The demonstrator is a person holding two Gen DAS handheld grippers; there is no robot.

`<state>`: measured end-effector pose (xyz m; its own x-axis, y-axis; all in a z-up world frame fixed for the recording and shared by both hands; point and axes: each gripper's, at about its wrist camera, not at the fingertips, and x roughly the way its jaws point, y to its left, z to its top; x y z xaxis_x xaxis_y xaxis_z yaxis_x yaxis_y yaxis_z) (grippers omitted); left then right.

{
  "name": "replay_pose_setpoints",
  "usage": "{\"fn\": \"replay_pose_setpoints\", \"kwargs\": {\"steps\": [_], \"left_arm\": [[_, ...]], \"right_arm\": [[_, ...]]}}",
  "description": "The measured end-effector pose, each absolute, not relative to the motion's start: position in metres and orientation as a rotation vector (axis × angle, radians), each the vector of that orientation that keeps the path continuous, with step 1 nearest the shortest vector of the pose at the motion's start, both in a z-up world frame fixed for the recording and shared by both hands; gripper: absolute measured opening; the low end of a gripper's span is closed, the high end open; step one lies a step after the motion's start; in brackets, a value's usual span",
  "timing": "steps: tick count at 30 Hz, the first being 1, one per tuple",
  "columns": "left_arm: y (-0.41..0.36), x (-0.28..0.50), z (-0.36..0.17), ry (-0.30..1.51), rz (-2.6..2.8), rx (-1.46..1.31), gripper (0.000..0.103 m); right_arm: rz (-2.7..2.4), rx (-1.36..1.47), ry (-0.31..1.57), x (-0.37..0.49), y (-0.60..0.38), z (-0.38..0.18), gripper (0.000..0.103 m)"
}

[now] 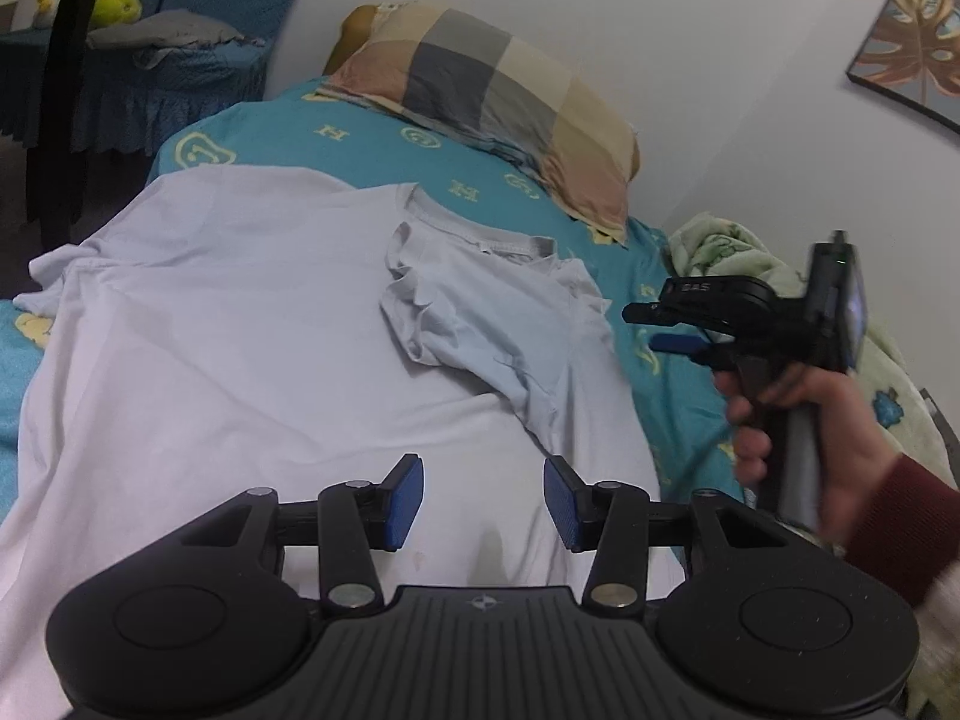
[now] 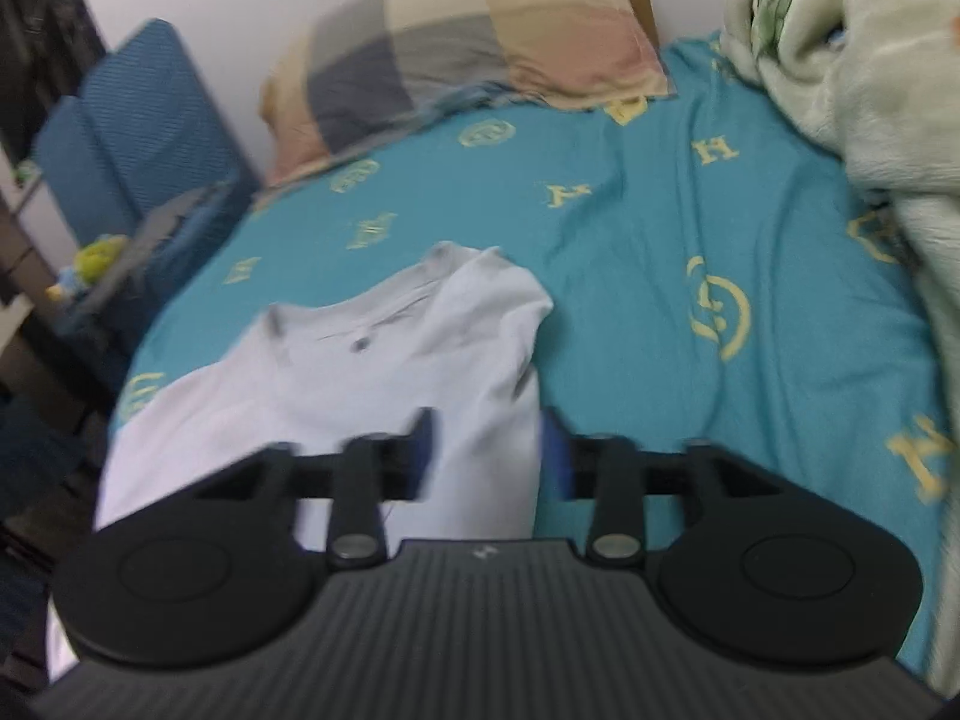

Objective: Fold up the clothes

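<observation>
A pale white T-shirt point(image 1: 240, 324) lies spread flat on the bed's teal sheet point(image 1: 480, 180), collar point(image 1: 480, 228) toward the pillow. Its right sleeve point(image 1: 480, 312) is folded in over the chest. My left gripper point(image 1: 483, 504) hovers open over the shirt's lower part, nothing between its blue pads. My right gripper point(image 1: 639, 329), held by a hand point(image 1: 798, 414) in a dark red sleeve, sits off the shirt's right edge, pointing at the folded sleeve. In the blurred right wrist view that right gripper point(image 2: 487, 450) is open above the T-shirt's point(image 2: 360, 372) right side edge.
A checked pillow point(image 1: 498, 96) lies at the head of the bed against the white wall. A rumpled pale green blanket point(image 2: 840, 60) fills the right side. A blue-covered chair point(image 1: 168, 60) with a yellow-green plush toy point(image 1: 117, 5) and a dark post point(image 1: 60, 108) stand left of the bed.
</observation>
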<state>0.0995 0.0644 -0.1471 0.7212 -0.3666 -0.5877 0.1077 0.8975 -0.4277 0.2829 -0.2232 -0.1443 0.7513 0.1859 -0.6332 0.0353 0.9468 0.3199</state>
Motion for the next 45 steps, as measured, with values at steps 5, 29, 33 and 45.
{"fn": "replay_pose_setpoints", "kwargs": {"steps": [5,29,33,45], "left_arm": [[0.059,0.084,-0.134,0.684,-0.28,-0.344,0.052],[0.217,0.08,-0.119,0.632,0.048,-0.991,0.1],[0.273,0.116,-0.136,0.618,0.145,-1.097,0.097],[0.295,0.182,-0.214,0.744,0.086,-1.231,0.086]], "right_arm": [[0.174,0.302,0.67,0.19,-0.21,-0.109,0.07],[0.156,0.44,0.666,0.05,-0.191,-0.118,0.07],[0.155,0.486,0.712,0.059,-0.196,-0.132,0.07],[0.225,0.609,0.87,0.09,-0.189,-0.169,0.07]]}}
